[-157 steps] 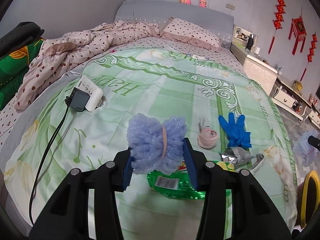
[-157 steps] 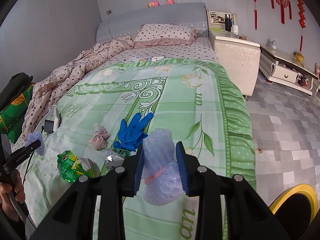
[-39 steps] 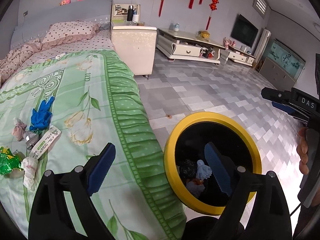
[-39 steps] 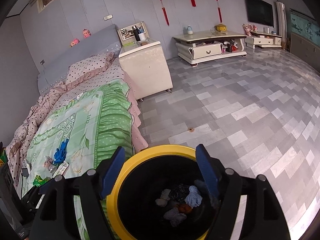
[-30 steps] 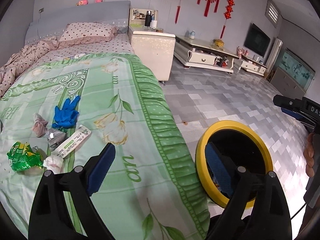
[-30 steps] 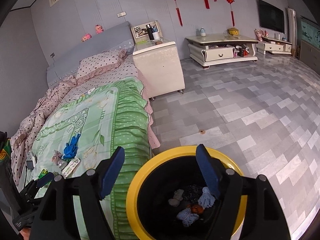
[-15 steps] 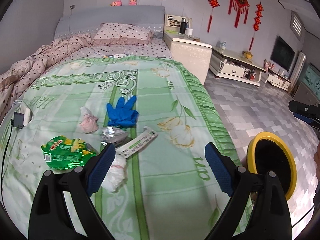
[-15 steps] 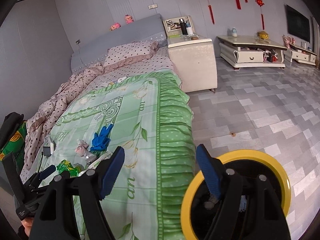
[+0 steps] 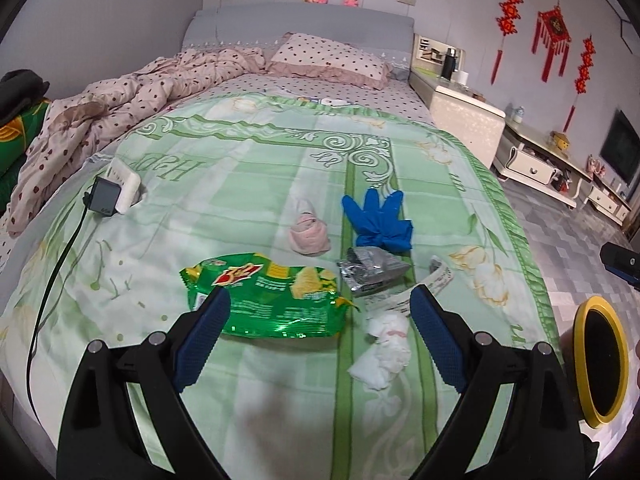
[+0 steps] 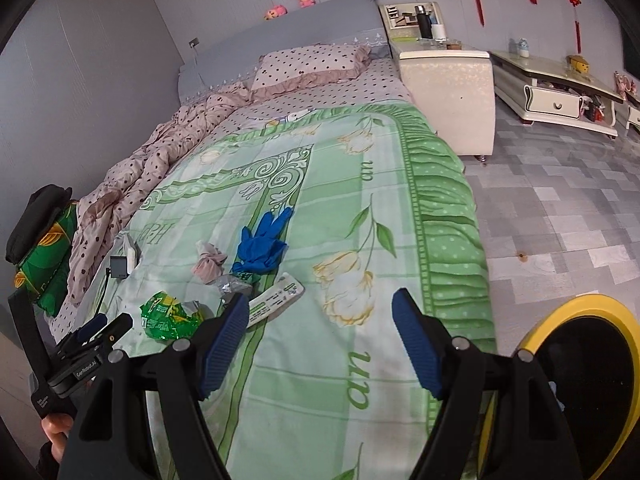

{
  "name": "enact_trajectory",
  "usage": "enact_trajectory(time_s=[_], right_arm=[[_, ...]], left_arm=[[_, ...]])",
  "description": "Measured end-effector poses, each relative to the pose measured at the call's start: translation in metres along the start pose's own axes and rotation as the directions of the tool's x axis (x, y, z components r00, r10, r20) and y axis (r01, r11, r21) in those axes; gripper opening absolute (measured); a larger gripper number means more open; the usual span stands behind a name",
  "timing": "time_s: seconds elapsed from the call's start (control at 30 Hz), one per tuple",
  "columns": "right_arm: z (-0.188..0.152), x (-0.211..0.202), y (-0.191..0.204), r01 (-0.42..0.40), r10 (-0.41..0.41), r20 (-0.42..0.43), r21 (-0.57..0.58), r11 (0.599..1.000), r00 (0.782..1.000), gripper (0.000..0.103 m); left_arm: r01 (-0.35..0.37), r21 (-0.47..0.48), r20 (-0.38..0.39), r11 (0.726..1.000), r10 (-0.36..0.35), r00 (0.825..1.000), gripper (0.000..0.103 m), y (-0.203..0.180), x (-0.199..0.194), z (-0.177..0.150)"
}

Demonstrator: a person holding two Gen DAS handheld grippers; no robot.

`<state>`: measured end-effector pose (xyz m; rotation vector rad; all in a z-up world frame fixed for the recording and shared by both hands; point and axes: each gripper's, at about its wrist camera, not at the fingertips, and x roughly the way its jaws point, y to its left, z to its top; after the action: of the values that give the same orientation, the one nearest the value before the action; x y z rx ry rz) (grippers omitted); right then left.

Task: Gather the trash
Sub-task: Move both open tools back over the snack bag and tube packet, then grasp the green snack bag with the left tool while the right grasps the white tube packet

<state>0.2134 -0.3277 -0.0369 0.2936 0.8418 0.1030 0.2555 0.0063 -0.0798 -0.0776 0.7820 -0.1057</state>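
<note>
Trash lies on the green bedspread (image 9: 248,184): a green snack bag (image 9: 266,296), a crumpled white tissue (image 9: 384,346), a silver wrapper (image 9: 370,270), a white paper packet (image 9: 434,280), a blue glove (image 9: 380,218) and a pink cloth wad (image 9: 308,234). My left gripper (image 9: 318,330) is open and empty, just above the snack bag and tissue. My right gripper (image 10: 320,338) is open and empty over the bed's near right part; the glove (image 10: 262,242), packet (image 10: 276,298) and snack bag (image 10: 168,316) lie ahead of it. The yellow-rimmed bin (image 10: 580,380) stands on the floor beside the bed.
A white power strip with a black charger (image 9: 114,192) and cable lies at the bed's left. A rumpled dotted quilt (image 9: 120,108) and pillow (image 9: 332,60) are at the head. A white nightstand (image 10: 444,88) and a low cabinet (image 10: 560,84) stand on the tiled floor.
Both grippers dropped their blue bubble-wrap bundles into the bin and swung back from it to the bed. The left one is now close over the snack bag and tissue.
</note>
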Motion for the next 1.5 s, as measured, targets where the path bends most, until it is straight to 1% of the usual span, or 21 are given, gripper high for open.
enact_trajectory(time_s=[0.13,0.3,0.47,0.67,0.9,1.0,1.2,1.27,1.3,1.4,1.43,1.47,1.5], right_arm=[[-0.001,0.026,0.020,-0.016,0.015,-0.034,-0.017,1.000,0.999,0.071],[-0.003,0.057,0.040,-0.031,0.029,-0.078,-0.031,0.999,0.997,0.071],[-0.007,0.092,0.055,-0.053,0.048,-0.142,-0.033,0.998,0.989,0.070],[-0.014,0.132,0.065,-0.060,0.057,-0.221,-0.009,0.998,0.974,0.070],[-0.018,0.172,0.068,-0.055,0.058,-0.297,0.020,0.998,0.953,0.070],[-0.019,0.185,0.068,-0.060,0.070,-0.321,0.041,0.997,0.945,0.068],[-0.019,0.210,0.070,-0.048,0.058,-0.354,0.036,0.998,0.934,0.061],[-0.019,0.217,0.071,-0.044,0.054,-0.364,0.035,0.998,0.930,0.058],[-0.019,0.221,0.071,-0.043,0.052,-0.367,0.033,0.999,0.929,0.057],[-0.019,0.228,0.072,-0.053,0.062,-0.370,0.034,0.998,0.927,0.056],[-0.018,0.229,0.073,-0.054,0.061,-0.367,0.031,0.998,0.928,0.055],[-0.018,0.231,0.074,-0.055,0.061,-0.364,0.027,0.998,0.929,0.051],[-0.017,0.232,0.074,-0.060,0.065,-0.362,0.024,0.998,0.930,0.048]], left_arm=[[-0.033,-0.040,-0.014,0.999,0.033,0.999,0.087,0.029,0.011,-0.001],[-0.064,-0.078,-0.029,0.995,0.062,0.998,0.087,0.056,0.025,-0.005],[-0.078,-0.116,-0.053,0.990,0.073,0.996,0.087,0.080,0.041,-0.009],[-0.082,-0.140,-0.082,0.987,0.071,0.994,0.087,0.096,0.059,-0.016],[-0.073,-0.162,-0.108,0.984,0.056,0.993,0.087,0.103,0.079,-0.021],[-0.055,-0.181,-0.123,0.982,0.033,0.992,0.087,0.106,0.090,-0.022],[-0.030,-0.202,-0.137,0.979,0.002,0.991,0.087,0.106,0.110,-0.023],[-0.018,-0.205,-0.138,0.979,-0.010,0.990,0.084,0.106,0.116,-0.022],[-0.017,-0.202,-0.139,0.979,-0.012,0.990,0.081,0.104,0.119,-0.021],[-0.012,-0.182,-0.140,0.983,-0.014,0.990,0.078,0.098,0.127,-0.022],[-0.003,-0.174,-0.139,0.985,-0.021,0.990,0.075,0.095,0.129,-0.022],[0.003,-0.165,-0.139,0.986,-0.026,0.990,0.073,0.093,0.131,-0.023],[0.003,-0.155,-0.139,0.988,-0.025,0.990,0.069,0.091,0.133,-0.024]])
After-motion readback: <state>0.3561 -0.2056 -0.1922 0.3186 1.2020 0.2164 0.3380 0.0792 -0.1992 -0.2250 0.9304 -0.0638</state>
